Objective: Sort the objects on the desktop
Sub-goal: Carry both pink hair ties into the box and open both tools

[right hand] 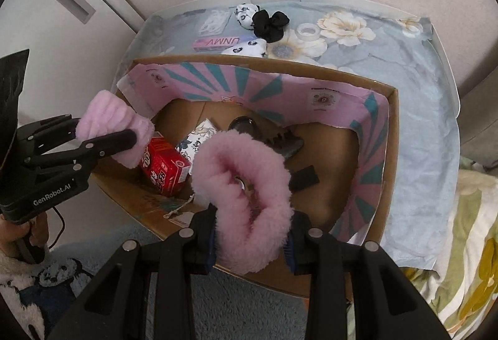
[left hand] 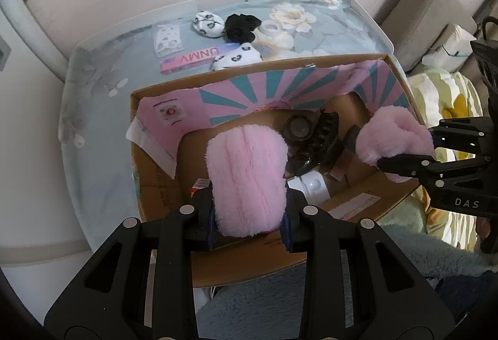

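— Over the cardboard box [left hand: 162, 184], both hands hover with something pink and fluffy. How far along would you say the sorting is?

— Partway, I'd judge. Inside the box already lie a dark claw clip [left hand: 323, 134], a white bottle [left hand: 312, 189], a red carton [right hand: 165, 168] and a few other bits. Left on the far part of the bench [left hand: 99, 109] I count two panda-print socks [left hand: 208, 23], a black scrunchie [left hand: 241, 26], a clear tape roll [left hand: 271, 28], a pink "UNMV" box [left hand: 194, 59] and a small clear packet [left hand: 168, 39].

— And the grippers?

— The left gripper [left hand: 249, 215] has its jaws nearly together, pinching a pink plush band [left hand: 247, 172] that stands up from between them, above the near left part of the box. The right gripper [right hand: 252, 238] is likewise almost closed, squeezing a second pink plush band [right hand: 246, 184], this one curled into a loop, above the near right part.

— So neither piece is in yet?

— Not yet. Both hang above the opening, clear of the things on the box floor as far as I can tell. Letting go would likely drop them in; then the far items remain.
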